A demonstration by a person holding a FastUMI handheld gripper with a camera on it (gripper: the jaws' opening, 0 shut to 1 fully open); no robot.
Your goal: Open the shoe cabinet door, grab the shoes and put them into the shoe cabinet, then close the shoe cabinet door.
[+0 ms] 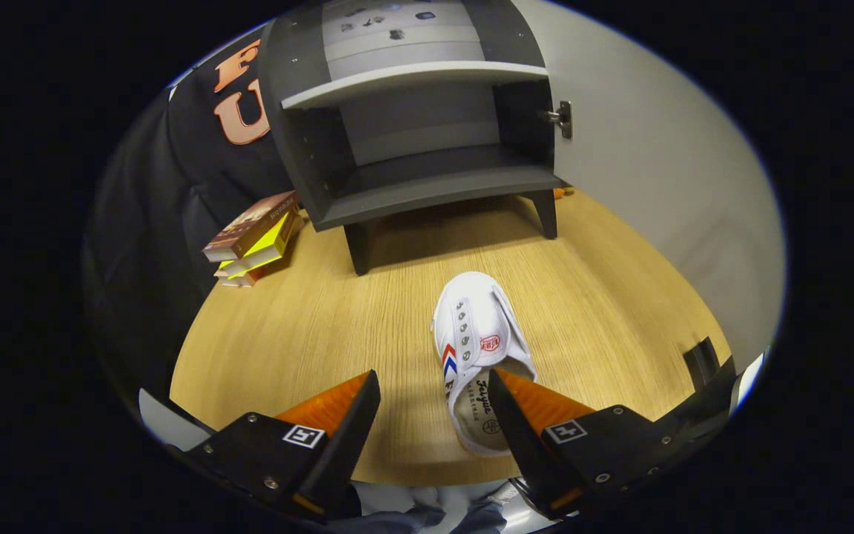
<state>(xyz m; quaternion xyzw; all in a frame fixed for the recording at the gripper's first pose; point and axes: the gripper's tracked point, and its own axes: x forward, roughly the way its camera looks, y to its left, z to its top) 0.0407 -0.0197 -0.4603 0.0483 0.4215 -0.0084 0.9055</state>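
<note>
We see the shoe (480, 348) lying on the bench (308, 326), its heel against the right finger of the tongs (433, 400), which are spread open and grip nothing. Beyond it the cabinet (412, 111) stands with its door (657, 148) swung open; loading and closing are left.
</note>
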